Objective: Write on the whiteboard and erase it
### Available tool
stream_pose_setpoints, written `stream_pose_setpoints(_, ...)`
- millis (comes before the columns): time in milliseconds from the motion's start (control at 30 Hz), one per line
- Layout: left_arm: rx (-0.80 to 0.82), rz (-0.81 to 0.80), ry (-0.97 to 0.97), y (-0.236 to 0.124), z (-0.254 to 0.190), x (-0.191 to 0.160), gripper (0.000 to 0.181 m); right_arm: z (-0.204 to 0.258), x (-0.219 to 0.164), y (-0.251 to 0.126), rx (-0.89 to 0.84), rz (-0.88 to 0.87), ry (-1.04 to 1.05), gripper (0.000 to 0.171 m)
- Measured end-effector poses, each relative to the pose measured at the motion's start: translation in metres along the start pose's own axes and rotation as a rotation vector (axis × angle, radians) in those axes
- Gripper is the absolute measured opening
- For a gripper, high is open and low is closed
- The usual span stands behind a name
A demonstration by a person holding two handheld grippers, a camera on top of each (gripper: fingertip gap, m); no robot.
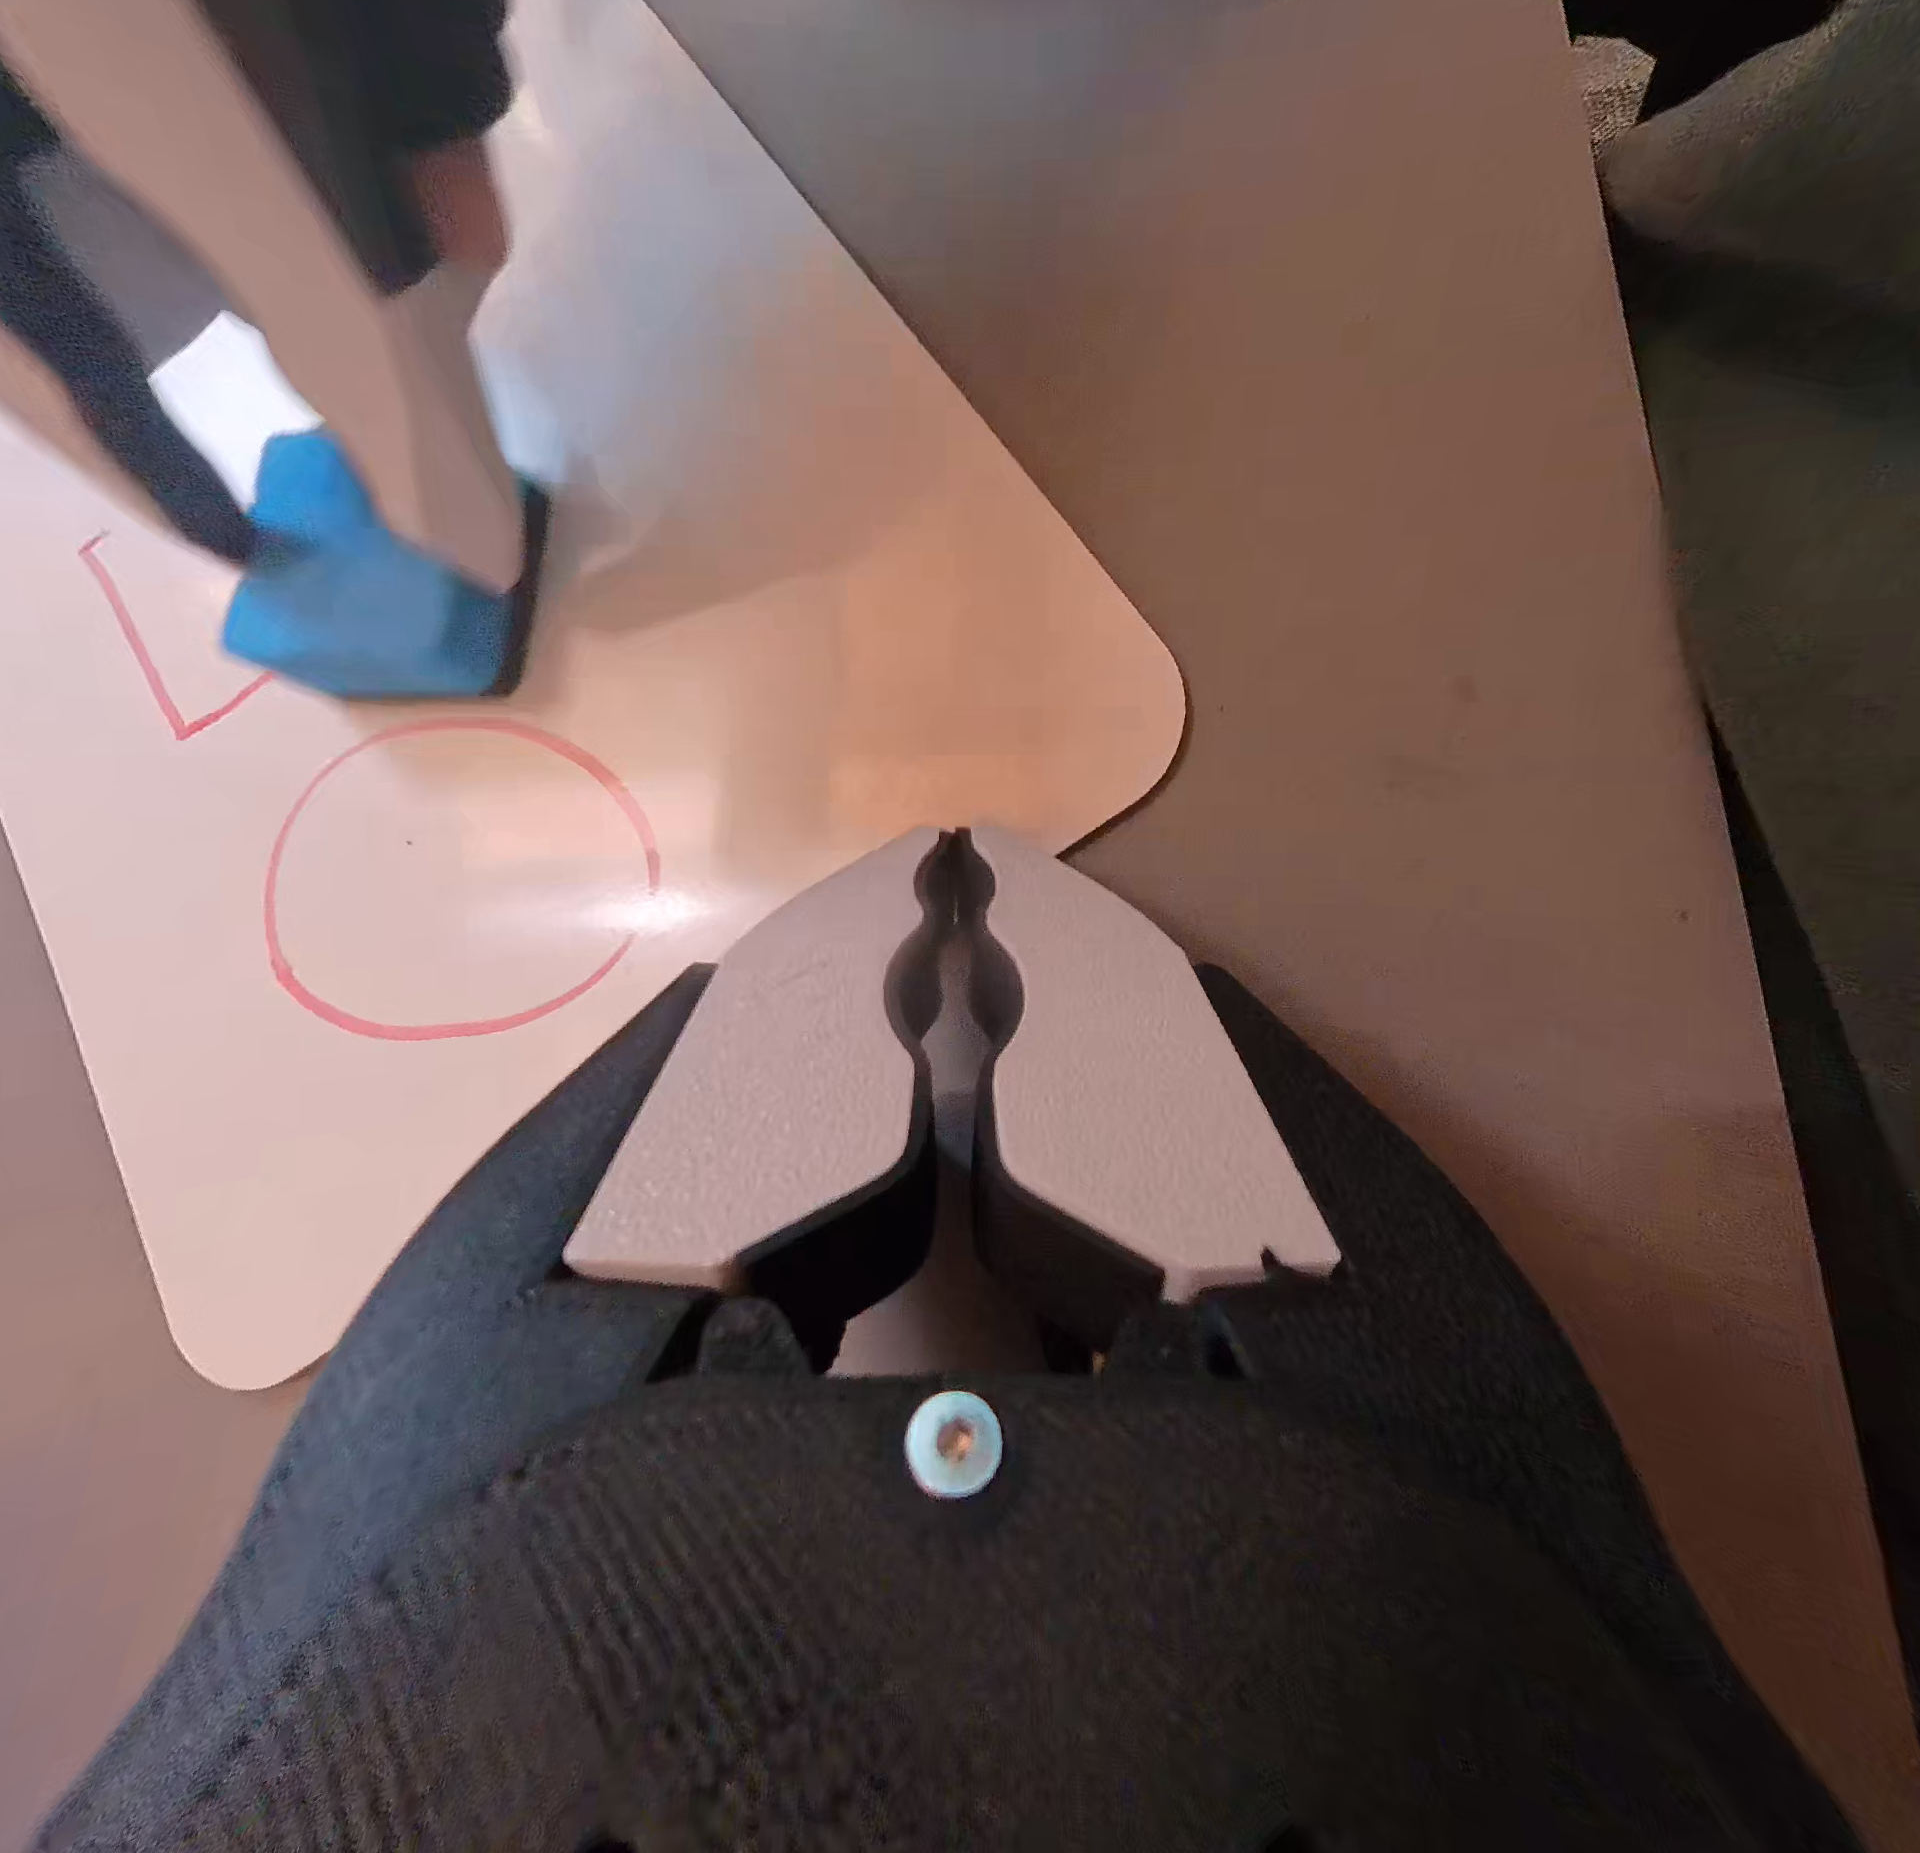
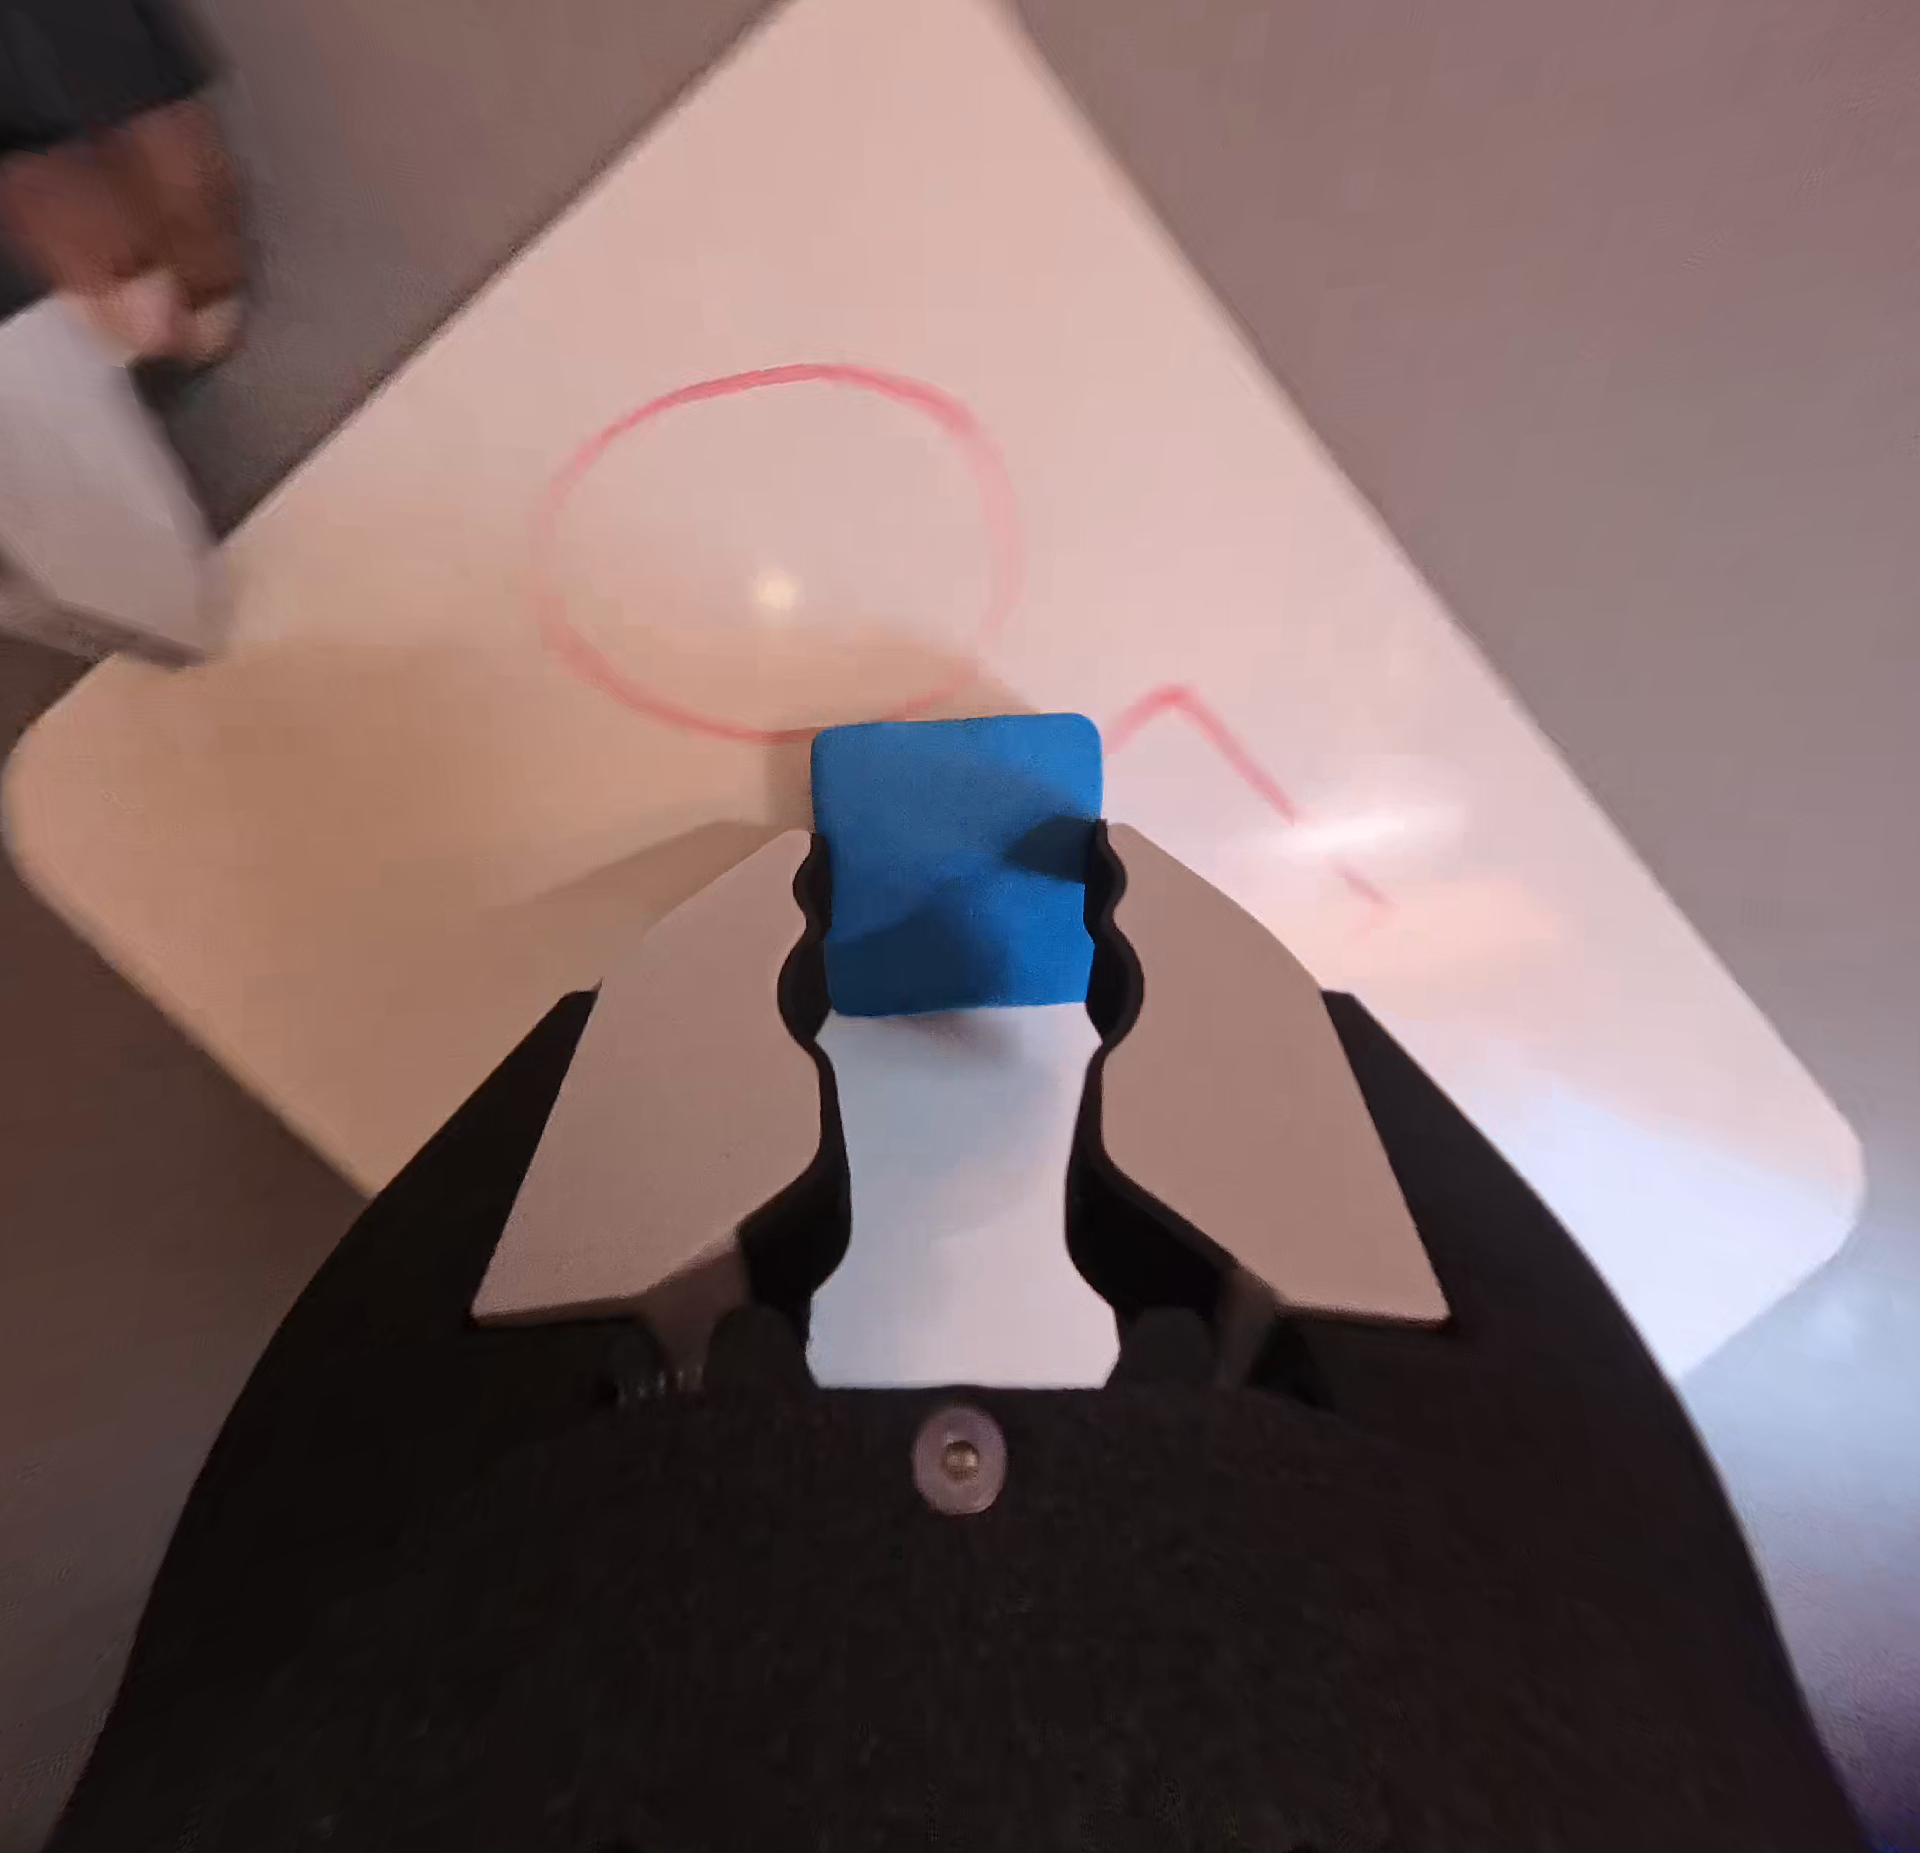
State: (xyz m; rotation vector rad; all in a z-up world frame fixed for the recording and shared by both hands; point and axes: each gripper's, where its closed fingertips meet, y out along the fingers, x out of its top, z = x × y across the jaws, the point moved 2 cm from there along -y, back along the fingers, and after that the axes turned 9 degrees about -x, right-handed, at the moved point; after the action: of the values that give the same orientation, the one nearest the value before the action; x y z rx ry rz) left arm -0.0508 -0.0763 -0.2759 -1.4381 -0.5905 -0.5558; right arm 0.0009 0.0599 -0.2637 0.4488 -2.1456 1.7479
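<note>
A white whiteboard [image 1: 727, 660] with rounded corners lies flat on the table; it also shows in the right wrist view [image 2: 1143, 349]. On it are a red circle [image 1: 312, 982] and a red angled line [image 1: 135, 650], also seen in the right wrist view as a circle [image 2: 582, 453] and a line [image 2: 1236, 764]. My right gripper [image 2: 954, 847] is shut on a blue eraser [image 2: 956, 868] and presses it on the board between the two marks. In the left wrist view the eraser [image 1: 364, 608] sits by the angled line. My left gripper [image 1: 958, 837] is shut and empty at the board's near corner.
The board rests on a brown table [image 1: 1351, 556]. A dark green fabric seat [image 1: 1787, 453] lies beyond the table's right edge. A person's hand [image 2: 135, 224], blurred, shows at the left of the right wrist view above the left gripper.
</note>
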Motion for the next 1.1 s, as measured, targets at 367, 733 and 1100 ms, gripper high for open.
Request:
stream_pose_setpoints(367,0.002,-0.005,0.013,0.0,-0.001,0.001,0.0,0.007,0.007,0.002,0.012,0.003,-0.022,0.048)
stream_pose_setpoints(733,-0.002,-0.016,0.008,0.0,-0.001,0.001,0.0,0.002,0.013,0.006,0.012,0.062,-0.028,0.048)
stream_pose_setpoints(1100,-0.01,-0.013,0.011,0.002,-0.003,0.003,0.0,0.023,0.03,0.011,0.038,0.065,-0.107,0.048)
